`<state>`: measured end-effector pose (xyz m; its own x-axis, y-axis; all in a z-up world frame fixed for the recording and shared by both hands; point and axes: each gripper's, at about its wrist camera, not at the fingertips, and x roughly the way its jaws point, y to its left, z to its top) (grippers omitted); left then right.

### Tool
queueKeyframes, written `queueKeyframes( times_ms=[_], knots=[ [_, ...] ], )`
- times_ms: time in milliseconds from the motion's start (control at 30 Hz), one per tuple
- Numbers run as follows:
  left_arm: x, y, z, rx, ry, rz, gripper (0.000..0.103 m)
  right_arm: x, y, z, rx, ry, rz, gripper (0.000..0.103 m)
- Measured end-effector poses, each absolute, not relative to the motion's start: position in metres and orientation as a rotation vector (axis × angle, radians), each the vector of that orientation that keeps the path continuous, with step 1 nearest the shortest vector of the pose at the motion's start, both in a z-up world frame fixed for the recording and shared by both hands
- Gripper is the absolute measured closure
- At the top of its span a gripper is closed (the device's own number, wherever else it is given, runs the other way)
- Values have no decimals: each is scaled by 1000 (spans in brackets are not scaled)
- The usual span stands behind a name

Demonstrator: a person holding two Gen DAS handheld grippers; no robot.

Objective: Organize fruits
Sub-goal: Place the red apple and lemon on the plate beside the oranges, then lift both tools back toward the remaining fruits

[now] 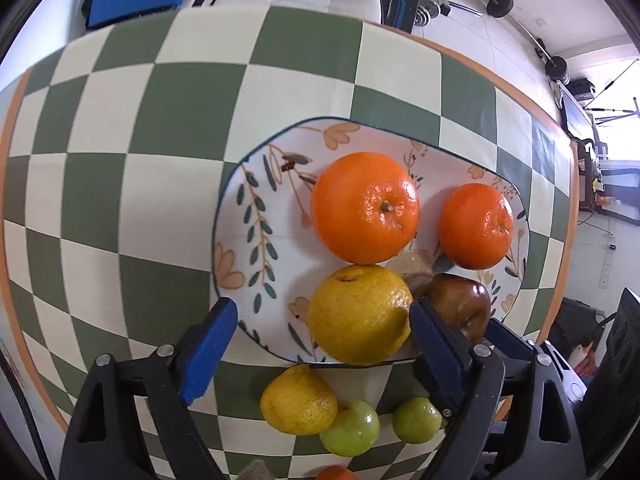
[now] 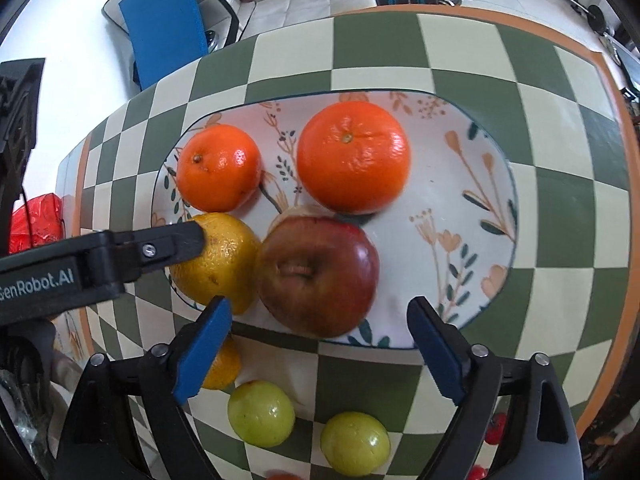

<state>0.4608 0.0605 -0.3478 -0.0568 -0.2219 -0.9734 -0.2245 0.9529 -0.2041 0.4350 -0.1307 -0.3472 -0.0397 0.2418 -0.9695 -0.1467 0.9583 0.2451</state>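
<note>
Here, the left gripper (image 1: 324, 320) and right gripper (image 2: 320, 322) hover with jaws wide over the plate (image 1: 256, 256) holding two oranges, a yellow citrus (image 1: 358, 314) and an apple (image 2: 316, 276); next, seemingly, the green fruit (image 2: 261, 413) on the table (image 1: 160, 120).

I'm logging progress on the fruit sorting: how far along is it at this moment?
Done: two oranges, a yellow citrus and a red apple lie on the floral plate.
In hand: nothing. The left gripper is open around the yellow citrus; the right gripper is open and empty.
Left: a small yellow citrus and two green fruits on the tablecloth.
</note>
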Motion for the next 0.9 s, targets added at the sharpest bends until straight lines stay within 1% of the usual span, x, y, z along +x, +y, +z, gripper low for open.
queueKeyframes(
  times_ms=[367, 633, 900],
  knots=[
    [419, 53, -296, -127, 1442, 109, 14, 400, -161, -311, 34, 1490, 166, 8],
    [383, 55, -251, -97, 1317, 137, 14, 368, -163, -268, 2, 1391, 148, 8],
    [342, 53, -214, -108, 1243, 131, 14, 336, -161, -217, -28, 1290, 163, 8]
  ],
)
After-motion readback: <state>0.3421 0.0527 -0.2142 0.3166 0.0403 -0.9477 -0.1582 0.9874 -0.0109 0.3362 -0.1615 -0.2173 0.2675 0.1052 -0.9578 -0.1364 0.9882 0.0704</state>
